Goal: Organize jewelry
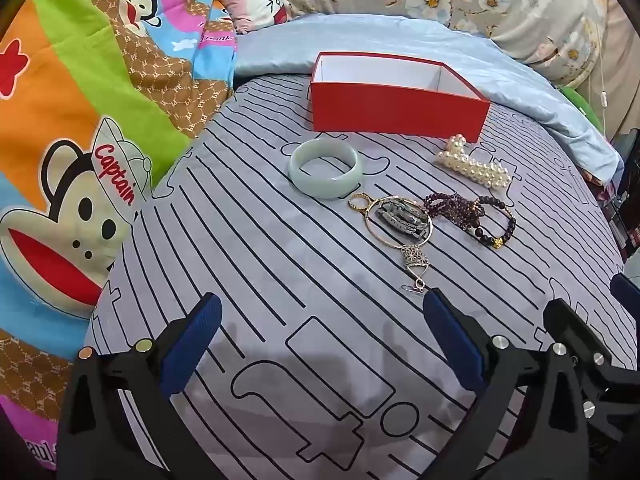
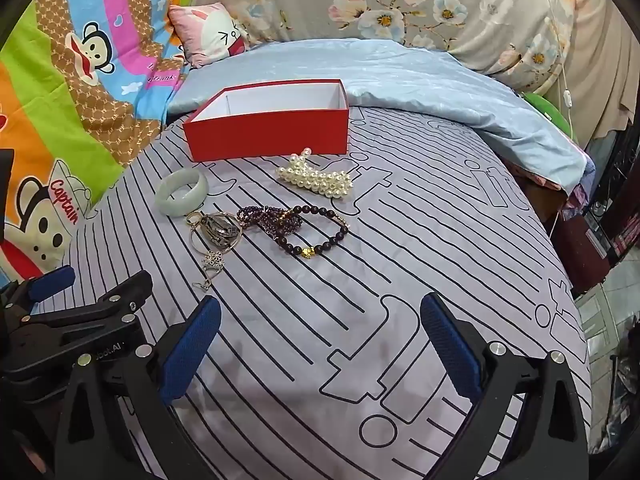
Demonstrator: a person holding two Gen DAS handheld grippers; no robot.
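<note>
A red open box (image 1: 396, 114) (image 2: 268, 132) with a white inside stands on the striped bedsheet. In front of it lie a pale green jade bangle (image 1: 326, 168) (image 2: 182, 192), a pearl hair clip (image 1: 472, 164) (image 2: 316, 178), a thin gold ring bangle over a folded metal watch (image 1: 400, 220) (image 2: 218, 230), dark purple bead bracelets (image 1: 470, 210) (image 2: 296, 224) and a silver pendant (image 1: 416, 268) (image 2: 210, 268). My left gripper (image 1: 322, 312) hangs open above the sheet, short of the jewelry. My right gripper (image 2: 320, 316) is open too, nothing between its fingers.
A cartoon monkey blanket (image 1: 80, 120) lies to the left, a light blue quilt (image 1: 460, 52) (image 2: 420, 80) behind the box, a pink pillow (image 2: 212, 34) and floral bedding (image 2: 420, 8) at the back. The bed edge drops off at the right (image 2: 576, 280).
</note>
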